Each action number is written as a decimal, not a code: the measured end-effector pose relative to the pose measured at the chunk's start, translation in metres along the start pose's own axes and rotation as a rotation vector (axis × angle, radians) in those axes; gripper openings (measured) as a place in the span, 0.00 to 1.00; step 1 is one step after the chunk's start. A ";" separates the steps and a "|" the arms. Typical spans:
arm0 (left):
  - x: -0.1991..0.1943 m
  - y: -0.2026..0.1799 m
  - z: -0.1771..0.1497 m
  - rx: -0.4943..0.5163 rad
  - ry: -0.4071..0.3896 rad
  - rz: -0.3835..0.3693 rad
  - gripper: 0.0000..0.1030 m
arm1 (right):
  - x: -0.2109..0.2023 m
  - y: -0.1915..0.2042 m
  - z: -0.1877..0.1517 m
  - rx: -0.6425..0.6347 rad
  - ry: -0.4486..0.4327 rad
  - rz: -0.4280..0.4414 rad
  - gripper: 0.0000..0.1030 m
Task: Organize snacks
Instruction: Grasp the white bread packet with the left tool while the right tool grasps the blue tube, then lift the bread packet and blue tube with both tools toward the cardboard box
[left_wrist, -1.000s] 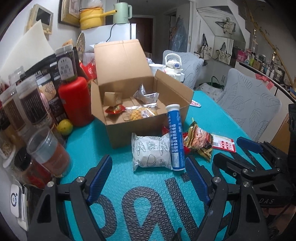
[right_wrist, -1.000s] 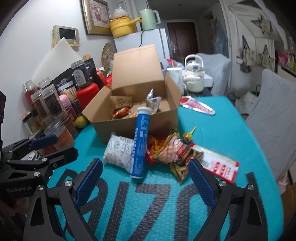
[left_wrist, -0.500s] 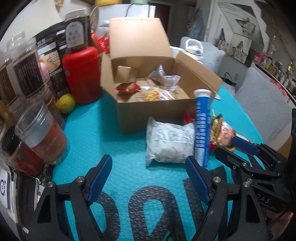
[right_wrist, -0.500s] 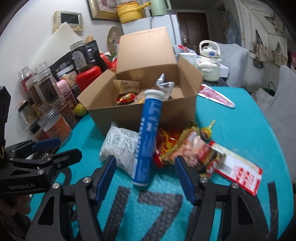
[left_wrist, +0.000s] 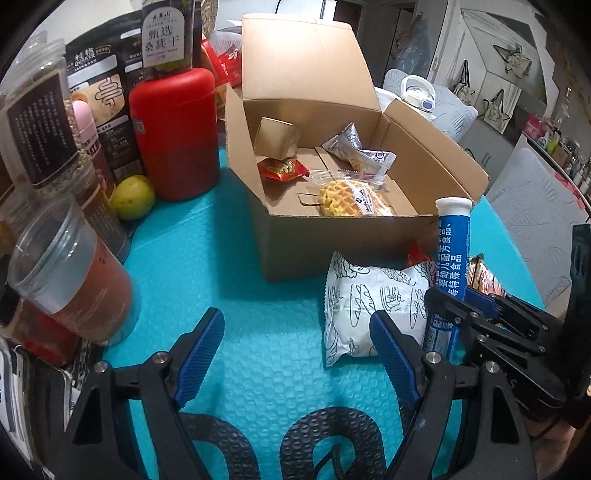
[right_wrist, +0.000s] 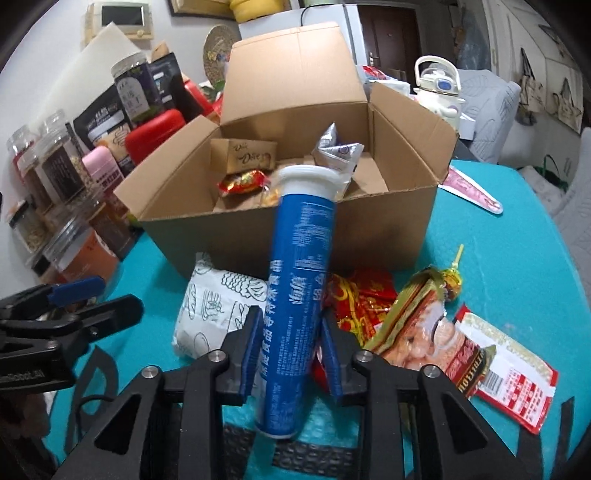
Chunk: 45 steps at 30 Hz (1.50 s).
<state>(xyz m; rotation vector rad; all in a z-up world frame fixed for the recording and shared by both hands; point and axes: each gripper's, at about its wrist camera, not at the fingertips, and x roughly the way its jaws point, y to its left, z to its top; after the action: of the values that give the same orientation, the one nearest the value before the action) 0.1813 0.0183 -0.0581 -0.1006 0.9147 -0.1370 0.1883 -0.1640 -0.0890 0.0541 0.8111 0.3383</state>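
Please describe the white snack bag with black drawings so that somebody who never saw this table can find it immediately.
Find the open cardboard box on the teal table mat. The white snack bag lies flat on the mat just in front of the box, beside the blue tube. It is the only white, puffy packet with black line drawings; the neighbouring wrappers are red and gold.

Dim indoor light; soft shadows; fisheye-bent, dark-vignetted edges.

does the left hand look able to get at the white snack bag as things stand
Probably yes. The left tongs stand open with bare teal mat ahead, and the white snack bag lies just right of them. The blue tube leaning on it is between the closing right tongs.
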 end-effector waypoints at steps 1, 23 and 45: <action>0.001 0.000 0.001 -0.001 0.002 -0.014 0.79 | -0.001 0.000 0.000 0.003 -0.004 0.003 0.28; 0.048 -0.066 0.002 0.100 0.097 -0.083 0.79 | -0.060 -0.055 -0.033 0.136 -0.084 0.007 0.28; 0.053 -0.071 -0.017 0.161 0.139 -0.039 0.67 | -0.062 -0.063 -0.048 0.162 -0.055 -0.003 0.28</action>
<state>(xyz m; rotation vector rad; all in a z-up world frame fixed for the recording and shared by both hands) 0.1940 -0.0608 -0.0994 0.0416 1.0367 -0.2555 0.1319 -0.2473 -0.0902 0.2133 0.7824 0.2669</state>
